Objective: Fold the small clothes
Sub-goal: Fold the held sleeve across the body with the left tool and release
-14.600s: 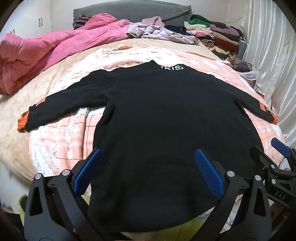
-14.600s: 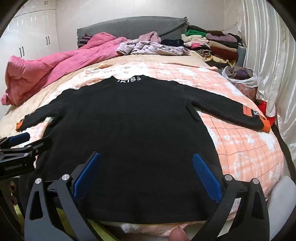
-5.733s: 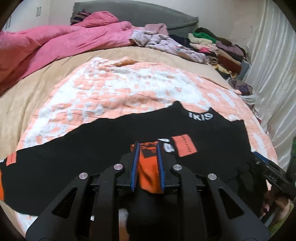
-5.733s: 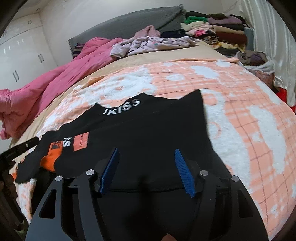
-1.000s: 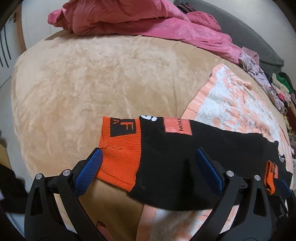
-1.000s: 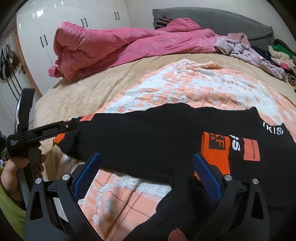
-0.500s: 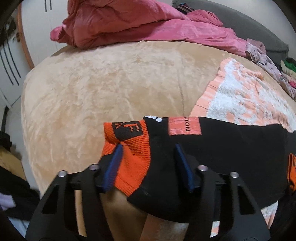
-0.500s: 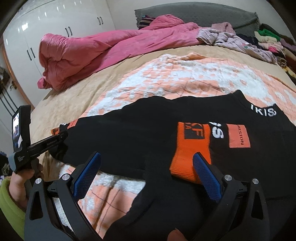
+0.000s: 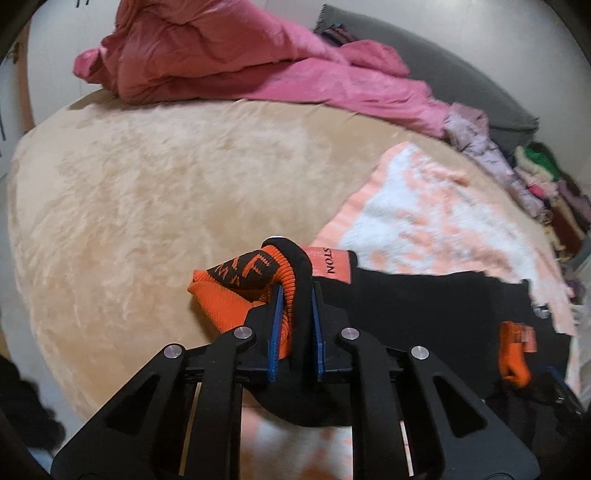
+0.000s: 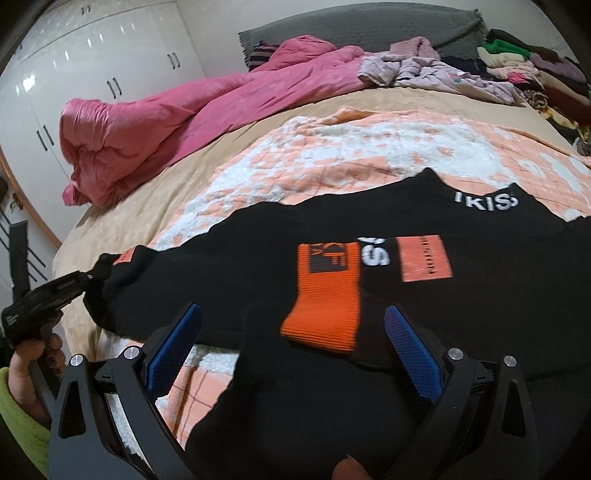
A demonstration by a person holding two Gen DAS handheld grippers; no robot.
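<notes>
A black sweater (image 10: 258, 243) with orange cuffs lies on the peach and white blanket (image 10: 351, 155). Its left sleeve stretches out to the left. My left gripper (image 9: 294, 295) has its jaws closing tight on that sleeve's orange cuff (image 9: 236, 291); the pads press the bunched cuff and hold it slightly off the bed. The same gripper (image 10: 88, 275) shows at the sleeve's end in the right wrist view. The other sleeve lies folded across the chest, its orange cuff (image 10: 325, 295) between the spread fingers of my open right gripper (image 10: 291, 314), which hovers over it.
A pink duvet (image 10: 166, 122) is heaped at the back left on the beige bed cover (image 9: 147, 184). Loose and stacked clothes (image 10: 517, 70) line the grey headboard (image 10: 351, 26). White wardrobe doors (image 10: 92, 66) stand at the left. A hand (image 10: 26, 354) holds the left gripper.
The left jaws went from wide open around the cuff to shut on it and raised it a little. The right gripper slid right over the sweater towards the folded cuff.
</notes>
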